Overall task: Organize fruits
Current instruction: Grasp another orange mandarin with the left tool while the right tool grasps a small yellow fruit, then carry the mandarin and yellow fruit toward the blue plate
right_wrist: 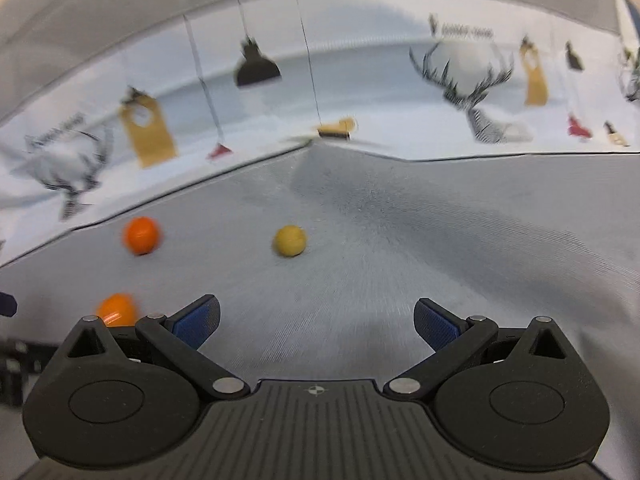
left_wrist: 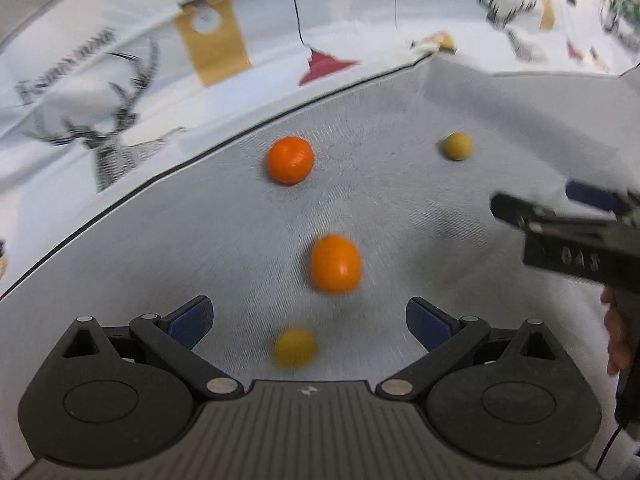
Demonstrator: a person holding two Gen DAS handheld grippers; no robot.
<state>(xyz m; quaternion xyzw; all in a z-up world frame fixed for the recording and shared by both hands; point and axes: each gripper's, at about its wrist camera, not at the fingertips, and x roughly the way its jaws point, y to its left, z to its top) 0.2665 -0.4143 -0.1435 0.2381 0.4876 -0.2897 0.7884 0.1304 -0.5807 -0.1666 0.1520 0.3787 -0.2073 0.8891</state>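
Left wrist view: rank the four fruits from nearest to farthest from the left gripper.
Measured from the left gripper:
1. Near yellow fruit, between the open fingers.
2. Near orange, just ahead.
3. Far orange, ahead, slightly left.
4. Far yellow fruit, far right, beyond the right gripper.

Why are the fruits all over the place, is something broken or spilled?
Nothing looks broken or spilled. Two oranges and two small yellow fruits lie loose and apart on the grey cloth, not yet sorted. Both the left gripper and right gripper are open and empty. The pictures are blurry.
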